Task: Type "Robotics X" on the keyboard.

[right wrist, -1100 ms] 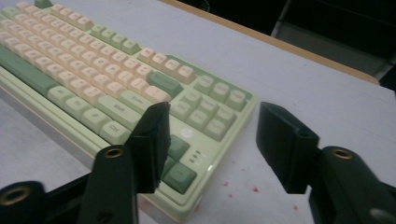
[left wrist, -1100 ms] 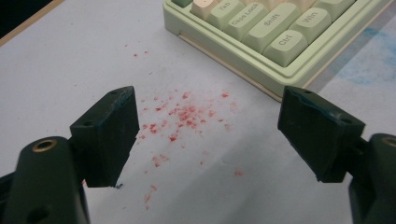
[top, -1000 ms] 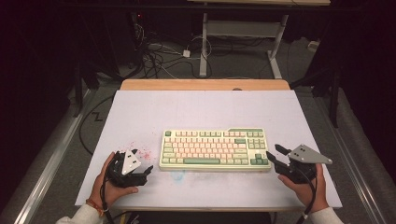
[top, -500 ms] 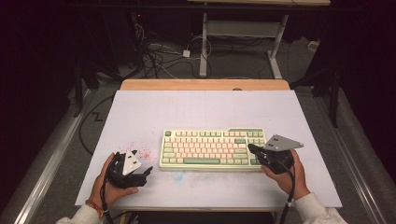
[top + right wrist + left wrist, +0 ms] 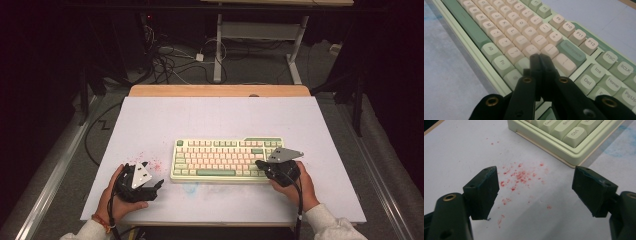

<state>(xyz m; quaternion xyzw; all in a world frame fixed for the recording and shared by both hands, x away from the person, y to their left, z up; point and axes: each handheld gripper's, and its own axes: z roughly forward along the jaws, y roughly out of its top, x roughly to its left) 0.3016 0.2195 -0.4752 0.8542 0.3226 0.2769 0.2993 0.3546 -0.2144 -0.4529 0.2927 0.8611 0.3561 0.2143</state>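
Right claw [image 5: 540, 58] pressed together, empty, over keyboard [image 5: 220, 160]; left claw [image 5: 536, 192] spread wide, empty.

Our left tongs [image 5: 156, 185] sit low at the near left, held in our left hand [image 5: 116, 196], jaws spread wide with nothing between them; the pads [image 5: 485, 192] hang just above the surface. Our right tongs [image 5: 259, 164] lie in our right hand [image 5: 295, 184] at the near right, pointing left, jaws pressed together and empty, having just closed. Both forearms come in from the near edge, sleeves pale.
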